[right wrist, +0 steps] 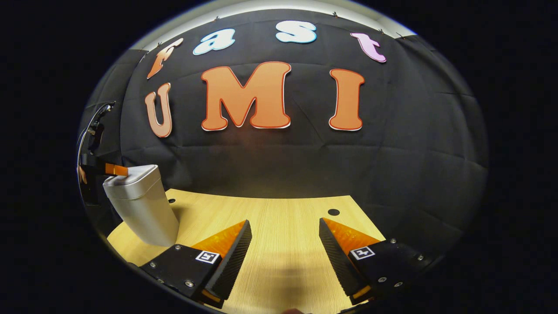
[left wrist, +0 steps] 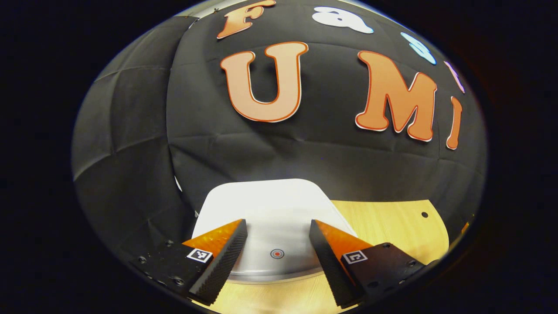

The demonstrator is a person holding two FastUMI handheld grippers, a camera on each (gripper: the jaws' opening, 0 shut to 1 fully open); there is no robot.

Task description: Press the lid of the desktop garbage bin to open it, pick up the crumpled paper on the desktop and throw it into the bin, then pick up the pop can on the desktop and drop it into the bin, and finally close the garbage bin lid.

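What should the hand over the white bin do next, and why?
Probably lower the left gripper a little, to press the bin's lid. Its jaws stand open above the closed lid, with the small round mark between them. In the right gripper view the garbage bin stands shut on the wooden table, so nothing can go in yet.

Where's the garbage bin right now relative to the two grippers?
In the left gripper view the garbage bin sits directly ahead under the open left gripper, lid closed. In the right gripper view it stands on the wooden table at far left of the right gripper.
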